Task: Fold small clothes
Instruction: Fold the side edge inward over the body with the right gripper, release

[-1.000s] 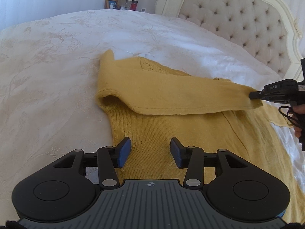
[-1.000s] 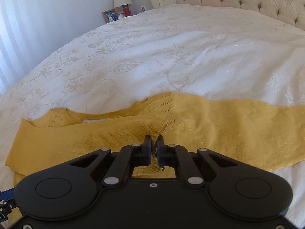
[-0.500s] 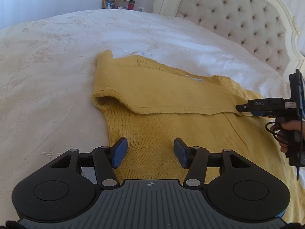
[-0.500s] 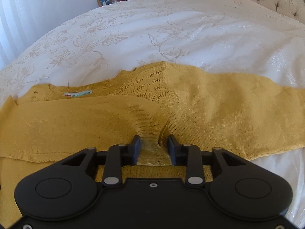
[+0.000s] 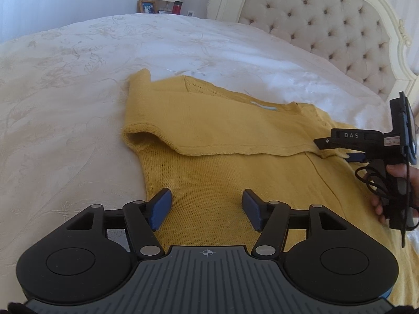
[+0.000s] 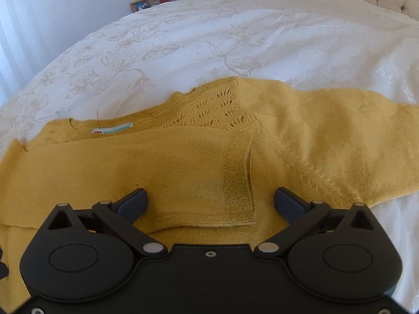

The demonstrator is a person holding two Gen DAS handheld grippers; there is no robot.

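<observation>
Yellow sweater point(image 6: 199, 162) flat on bed point(image 6: 235, 34), one sleeve point(image 6: 157, 172) across; both tongs point(image 5: 207, 209) point(image 6: 209, 204) spread, empty

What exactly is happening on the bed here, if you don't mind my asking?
A person is folding a mustard-yellow knit sweater on the white embroidered bedspread. One sleeve lies folded across the chest, its cuff between the right gripper's open fingers. The left gripper hovers open over the sweater's body. The other sleeve lies spread out.

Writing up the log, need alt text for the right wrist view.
The open right gripper hovers over a yellow sweater on a white bedspread, one sleeve folded across its body, cuff lying between the fingers.
</observation>
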